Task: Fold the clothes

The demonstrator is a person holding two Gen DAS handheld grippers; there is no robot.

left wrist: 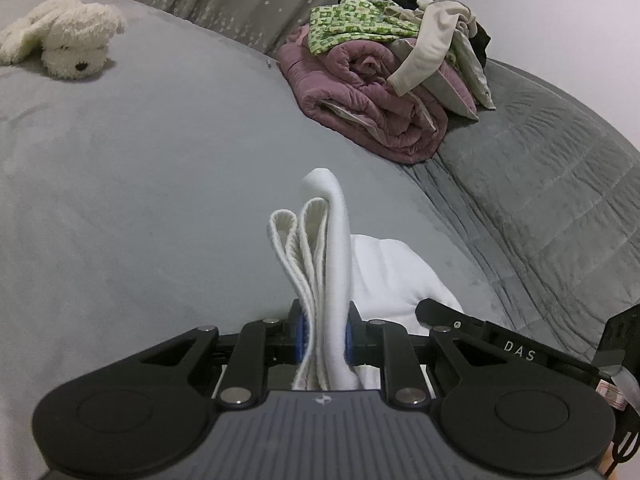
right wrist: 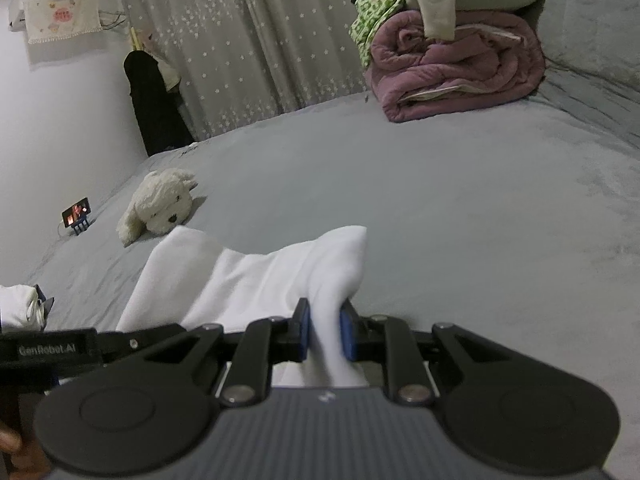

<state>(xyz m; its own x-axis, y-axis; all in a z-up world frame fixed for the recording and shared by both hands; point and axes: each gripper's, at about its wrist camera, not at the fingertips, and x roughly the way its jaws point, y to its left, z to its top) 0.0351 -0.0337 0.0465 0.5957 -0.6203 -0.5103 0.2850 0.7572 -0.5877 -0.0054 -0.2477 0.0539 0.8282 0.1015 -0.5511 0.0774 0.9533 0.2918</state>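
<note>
A white garment is held up over the grey bed. My left gripper is shut on a bunched edge of it, with ribbed hem loops standing up above the blue pads. In the right wrist view the same white garment spreads to the left, and my right gripper is shut on another fold of it. The right gripper's body shows at the lower right of the left wrist view. The left gripper's body shows at the lower left of the right wrist view.
A pile of clothes lies on a rolled purple quilt at the far side of the bed. A white plush dog lies on the sheet. A phone on a stand sits near the wall. A starred curtain hangs behind.
</note>
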